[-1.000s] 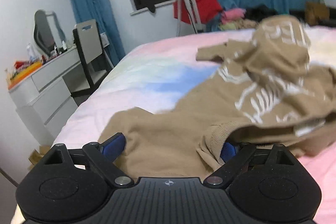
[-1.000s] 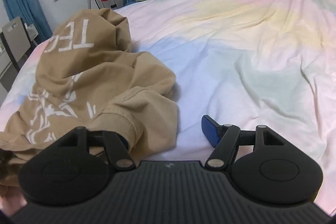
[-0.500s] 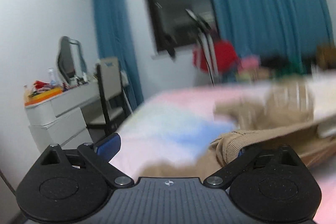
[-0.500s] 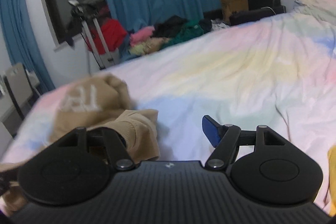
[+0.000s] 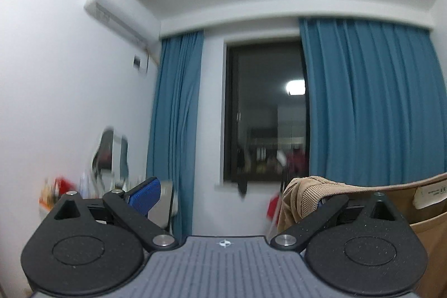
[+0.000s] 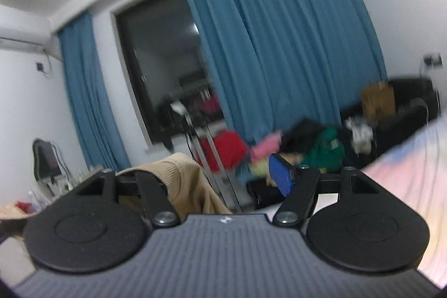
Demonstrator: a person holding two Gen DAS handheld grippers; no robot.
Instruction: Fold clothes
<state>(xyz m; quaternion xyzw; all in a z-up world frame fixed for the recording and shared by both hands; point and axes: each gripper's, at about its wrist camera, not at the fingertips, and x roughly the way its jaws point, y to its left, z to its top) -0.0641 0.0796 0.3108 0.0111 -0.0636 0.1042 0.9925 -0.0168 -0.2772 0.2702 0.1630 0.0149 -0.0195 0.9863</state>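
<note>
Both jaws stand wide, unclenched. The tan sweatshirt [image 5: 310, 196] merely drapes over one finger of the left gripper [image 5: 237, 194] and right gripper [image 6: 223, 172], hooked up, likely to shake it out.

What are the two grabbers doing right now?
Left gripper: open wide, tan sweatshirt hooked over one finger.
Right gripper: open, same sweatshirt draped over one finger.

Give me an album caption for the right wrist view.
Tan sweatshirt draped over one finger of the right hand-held gripper, facing blue curtains.
</note>
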